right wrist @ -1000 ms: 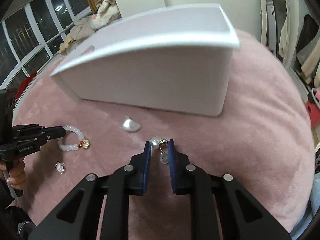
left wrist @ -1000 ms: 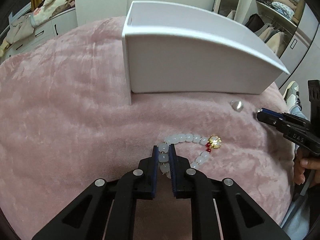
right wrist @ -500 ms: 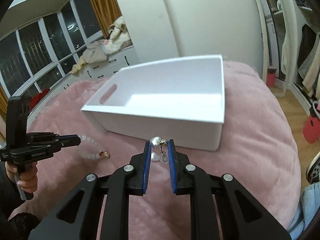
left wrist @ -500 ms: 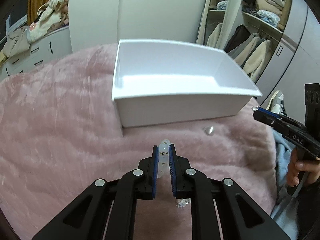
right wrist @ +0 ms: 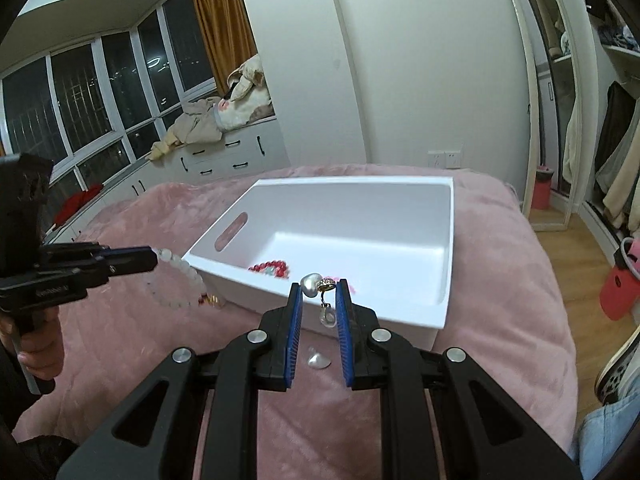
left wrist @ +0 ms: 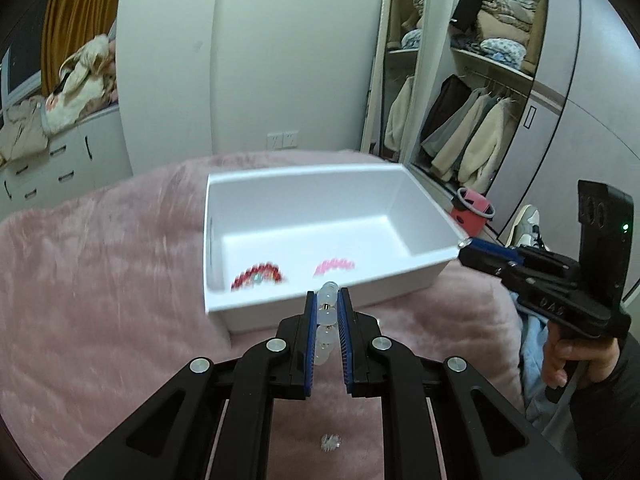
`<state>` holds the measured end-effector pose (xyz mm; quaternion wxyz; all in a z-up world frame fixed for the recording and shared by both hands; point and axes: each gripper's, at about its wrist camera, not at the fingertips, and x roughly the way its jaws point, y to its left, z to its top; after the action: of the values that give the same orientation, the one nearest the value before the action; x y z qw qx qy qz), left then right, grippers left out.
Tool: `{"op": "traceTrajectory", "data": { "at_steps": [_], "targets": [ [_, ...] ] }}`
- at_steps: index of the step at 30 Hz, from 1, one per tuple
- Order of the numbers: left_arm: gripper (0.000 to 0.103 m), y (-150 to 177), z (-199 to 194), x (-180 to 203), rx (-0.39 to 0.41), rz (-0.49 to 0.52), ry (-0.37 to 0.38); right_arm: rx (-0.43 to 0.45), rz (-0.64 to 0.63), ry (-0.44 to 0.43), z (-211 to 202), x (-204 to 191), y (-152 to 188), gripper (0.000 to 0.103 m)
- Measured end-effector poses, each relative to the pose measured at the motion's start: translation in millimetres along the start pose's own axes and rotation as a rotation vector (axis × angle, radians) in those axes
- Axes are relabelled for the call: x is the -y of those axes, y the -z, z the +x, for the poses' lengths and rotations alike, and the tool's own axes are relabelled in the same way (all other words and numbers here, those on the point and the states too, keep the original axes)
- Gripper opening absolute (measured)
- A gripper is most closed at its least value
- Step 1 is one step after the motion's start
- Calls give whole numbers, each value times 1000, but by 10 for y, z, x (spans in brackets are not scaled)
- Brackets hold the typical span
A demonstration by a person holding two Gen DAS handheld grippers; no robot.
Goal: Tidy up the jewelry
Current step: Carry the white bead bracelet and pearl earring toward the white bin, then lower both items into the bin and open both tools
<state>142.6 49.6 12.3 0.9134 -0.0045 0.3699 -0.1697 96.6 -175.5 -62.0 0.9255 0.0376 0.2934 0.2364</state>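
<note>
My left gripper is shut on a white bead bracelet, held in the air just before the near wall of the white box. In the right wrist view the bracelet hangs from the left gripper beside the box's left corner. My right gripper is shut on a pearl earring with a dangling drop, held just above the box's near wall. Inside the box lie a red bracelet and a pink bracelet. The right gripper also shows by the box's right corner.
The box sits on a pink plush blanket. A silver heart-shaped piece lies on the blanket under my right gripper. A small sparkly piece lies under my left gripper. A wardrobe, mirror and drawers stand behind.
Both grippers have lifted off the blanket with their jewelry and risen toward the box rim. The inside of the box has come into view.
</note>
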Motion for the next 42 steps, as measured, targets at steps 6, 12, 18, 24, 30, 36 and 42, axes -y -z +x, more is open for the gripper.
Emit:
{"op": "traceTrajectory", "data": {
  "at_steps": [6,12,18,24,30,36,42],
  "targets": [
    [15,-235,65,20,21,18,-9,17,-2,23,56,67,-148,17],
    [15,-402,219,0,18,23,-32,42,-9,30,133,139,-317,17],
    [15,-540,422,-23,0,40,-72,41,-11,34,287,220,-422,17],
    [15,-653,610,-72,-15,44,-102,9,-10,31,518,260,-390,17],
    [15,-617,951,-114,-77,50,-136,-71,-20,28,836,273,-276,17],
    [15,-503,1229,-196,-140,27,-153,-110,-23,33,956,273,-225,17],
    [15,-433,1327,-266,-173,6,-163,-124,-14,40,989,262,-223,17]
  ]
}}
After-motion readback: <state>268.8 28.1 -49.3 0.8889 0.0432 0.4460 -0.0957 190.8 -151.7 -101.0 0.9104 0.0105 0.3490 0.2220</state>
